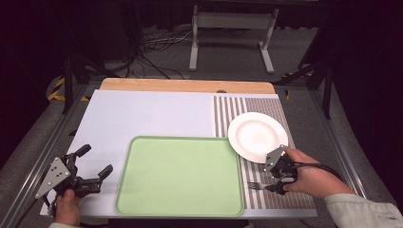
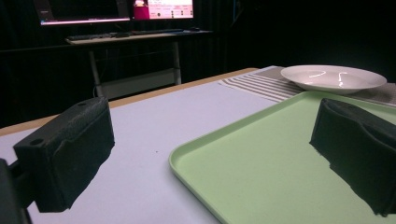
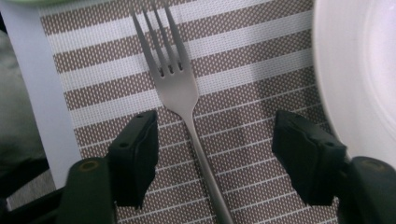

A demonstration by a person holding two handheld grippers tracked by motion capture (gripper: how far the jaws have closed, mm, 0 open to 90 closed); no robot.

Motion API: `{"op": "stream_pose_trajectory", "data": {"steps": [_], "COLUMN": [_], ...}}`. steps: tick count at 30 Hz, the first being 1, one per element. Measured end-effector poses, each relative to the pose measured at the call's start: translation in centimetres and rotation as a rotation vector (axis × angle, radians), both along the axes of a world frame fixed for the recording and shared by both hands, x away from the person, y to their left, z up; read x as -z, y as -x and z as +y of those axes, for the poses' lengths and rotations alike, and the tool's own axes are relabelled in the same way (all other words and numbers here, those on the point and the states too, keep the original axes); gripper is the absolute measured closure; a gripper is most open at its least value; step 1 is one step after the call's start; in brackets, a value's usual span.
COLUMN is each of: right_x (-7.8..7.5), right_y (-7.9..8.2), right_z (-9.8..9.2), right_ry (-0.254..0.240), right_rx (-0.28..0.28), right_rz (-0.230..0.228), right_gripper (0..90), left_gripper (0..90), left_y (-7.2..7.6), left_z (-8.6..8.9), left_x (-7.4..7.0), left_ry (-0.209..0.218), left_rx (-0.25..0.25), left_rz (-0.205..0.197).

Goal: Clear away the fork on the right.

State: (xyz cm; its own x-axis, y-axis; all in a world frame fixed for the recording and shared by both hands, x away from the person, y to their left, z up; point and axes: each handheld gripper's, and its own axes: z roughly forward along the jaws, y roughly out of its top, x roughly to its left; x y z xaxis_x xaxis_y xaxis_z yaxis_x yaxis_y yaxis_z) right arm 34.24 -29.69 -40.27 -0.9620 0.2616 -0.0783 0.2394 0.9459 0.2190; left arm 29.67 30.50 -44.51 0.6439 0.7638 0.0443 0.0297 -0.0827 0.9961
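So your table [image 1: 142, 114] has a pale sheet over most of it, with a strip of bare wood along the far edge. The green tray [image 1: 180, 175] is the biggest thing on it, sitting near the middle at your edge, nothing in it. Right of that there's a striped mat [image 1: 266, 107] running front to back. The white plate [image 1: 257, 137] sits on the mat toward the far end, just beside the tray's far right corner, and it's bare too.

Your left gripper [image 1: 97, 164] is off to the left of the tray near the table's corner, held over the sheet with its jaws spread wide and nothing between them. In the left gripper view the tray's rim [image 2: 196, 140] runs right between the jaws.

Your right gripper [image 1: 280, 183] is down over the mat just in front of the plate, jaws wide either side of the fork [image 3: 180, 88]. The fork lies flat on the mat, tines pointing at the tray, handle running back between the jaws, neither one touching it.
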Motion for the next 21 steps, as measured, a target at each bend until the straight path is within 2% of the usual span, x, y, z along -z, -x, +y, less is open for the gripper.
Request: {"op": "stream_pose_trajectory", "data": {"steps": [8, 9, 11, 15, 18, 21], "right_x": [0.6, 0.6, 0.7, 0.9, 1.1, 1.1], "right_y": [-0.3, -0.3, -0.4, -0.5, -0.4, -0.5], "right_z": [0.3, 0.3, 0.5, 0.6, 0.7, 0.9], "right_ry": [0.099, 0.099, 0.145, 0.193, 0.234, 0.266], "right_rx": [-0.093, -0.093, -0.117, -0.156, -0.178, -0.216], "right_rz": [0.049, 0.049, 0.064, 0.082, 0.104, 0.090], "right_gripper": [59.1, 59.1, 63.9, 68.2, 78.0, 83.3], "left_gripper": [0.4, 0.4, 0.4, 0.4, 0.4, 0.4], "left_y": [0.0, 0.0, 0.0, 0.0, 0.0, 0.0], "left_z": [0.0, 0.0, 0.0, 0.0, -0.1, -0.1], "left_x": [0.0, 0.0, 0.0, 0.0, 0.1, 0.1], "left_ry": [0.004, 0.004, -0.002, 0.000, 0.003, 0.003], "left_rx": [0.001, 0.001, 0.002, 0.002, 0.002, 0.002], "left_rz": [0.003, 0.003, 0.002, 0.001, 0.002, 0.002]}}
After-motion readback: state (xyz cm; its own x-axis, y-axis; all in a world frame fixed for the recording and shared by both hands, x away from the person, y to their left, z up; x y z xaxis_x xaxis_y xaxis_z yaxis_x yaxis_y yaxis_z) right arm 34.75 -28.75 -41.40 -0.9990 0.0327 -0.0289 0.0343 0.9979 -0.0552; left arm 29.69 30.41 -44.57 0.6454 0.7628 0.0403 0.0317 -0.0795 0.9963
